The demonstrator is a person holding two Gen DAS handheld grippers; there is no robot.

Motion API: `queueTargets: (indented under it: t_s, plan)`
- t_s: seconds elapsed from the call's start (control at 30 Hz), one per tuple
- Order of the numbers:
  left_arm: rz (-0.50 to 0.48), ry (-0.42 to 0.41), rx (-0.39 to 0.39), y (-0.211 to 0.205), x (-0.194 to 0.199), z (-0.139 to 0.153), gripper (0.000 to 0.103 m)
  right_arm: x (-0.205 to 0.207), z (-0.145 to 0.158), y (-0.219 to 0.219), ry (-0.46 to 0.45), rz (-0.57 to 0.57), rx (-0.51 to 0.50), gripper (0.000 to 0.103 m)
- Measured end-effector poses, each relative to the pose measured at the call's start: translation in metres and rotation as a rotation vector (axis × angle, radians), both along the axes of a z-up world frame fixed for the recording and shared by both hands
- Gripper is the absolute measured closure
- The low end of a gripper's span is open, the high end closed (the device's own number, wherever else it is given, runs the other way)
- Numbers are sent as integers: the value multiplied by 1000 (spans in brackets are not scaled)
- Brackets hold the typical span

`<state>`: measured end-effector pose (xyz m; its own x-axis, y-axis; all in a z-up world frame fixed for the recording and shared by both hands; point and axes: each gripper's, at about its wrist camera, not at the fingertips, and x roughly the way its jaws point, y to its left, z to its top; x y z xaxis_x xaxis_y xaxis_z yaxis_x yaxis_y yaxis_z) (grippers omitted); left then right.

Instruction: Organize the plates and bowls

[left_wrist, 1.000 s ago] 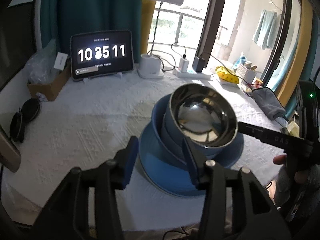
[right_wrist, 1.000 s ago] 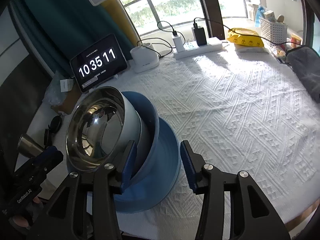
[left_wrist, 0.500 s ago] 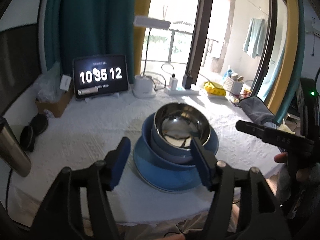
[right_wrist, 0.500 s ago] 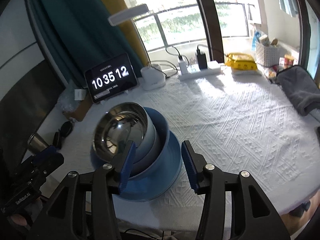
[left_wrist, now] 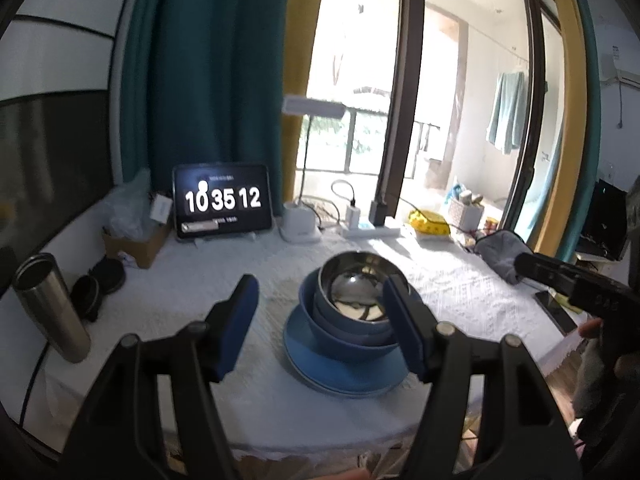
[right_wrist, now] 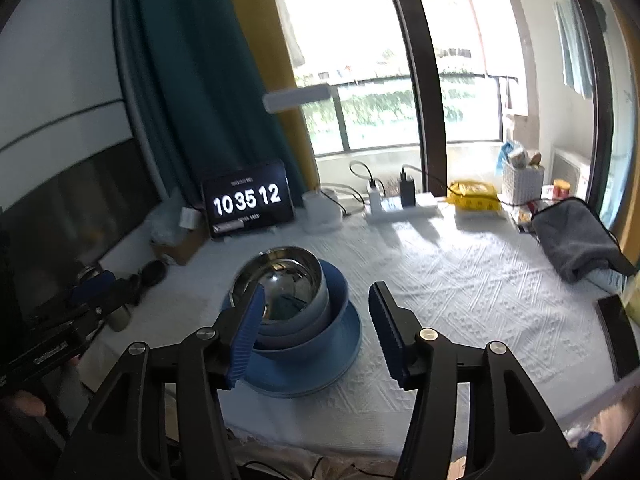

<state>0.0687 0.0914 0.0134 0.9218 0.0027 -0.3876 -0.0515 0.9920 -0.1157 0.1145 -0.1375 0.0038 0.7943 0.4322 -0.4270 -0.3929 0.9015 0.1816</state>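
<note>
A stack stands on the white tablecloth: a blue plate (left_wrist: 340, 372) at the bottom, a large blue bowl (left_wrist: 340, 340) on it, a smaller blue bowl inside, and a steel bowl (left_wrist: 354, 284) on top. The stack also shows in the right wrist view, with the steel bowl (right_wrist: 288, 280) above the blue plate (right_wrist: 320, 376). My left gripper (left_wrist: 324, 328) is open and empty, held above and short of the stack. My right gripper (right_wrist: 316, 332) is open and empty, also back from the stack. The right gripper's body shows at the right edge of the left view (left_wrist: 576, 284).
A tablet clock (left_wrist: 222, 204), a lamp base (left_wrist: 298, 224) and a power strip (left_wrist: 372, 230) stand at the back. A steel tumbler (left_wrist: 52, 304) and black sunglasses (left_wrist: 100, 284) are at the left. A grey cloth (right_wrist: 572, 236) and a phone (right_wrist: 616, 332) lie at the right.
Both grippers have pulled up and back from the stack, which now looks smaller. The bowls and plate have not moved.
</note>
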Motion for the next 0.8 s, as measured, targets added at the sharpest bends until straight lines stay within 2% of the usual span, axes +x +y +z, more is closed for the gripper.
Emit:
queueTargets:
  t_s: [0.13,0.3,0.47,0.67,0.8]
  plan:
    - [1,-25,-14,4,-13,2,37,-20,8,-6,-51,-19,-2,44]
    - [21,-97,-9,8,-31,8,36,-41,16,-12,-96,-36,-15,43]
    - [6,-160,-39,12,-47,16,34,-72,27,-13,-194,-60,-44,43]
    - [18,-217,-9,9,-68,22,28,-101,28,-11,-269,-90,-96,42]
    - [43,-248,5,14,-83,22,20,-117,24,-13,-302,-92,-109,39]
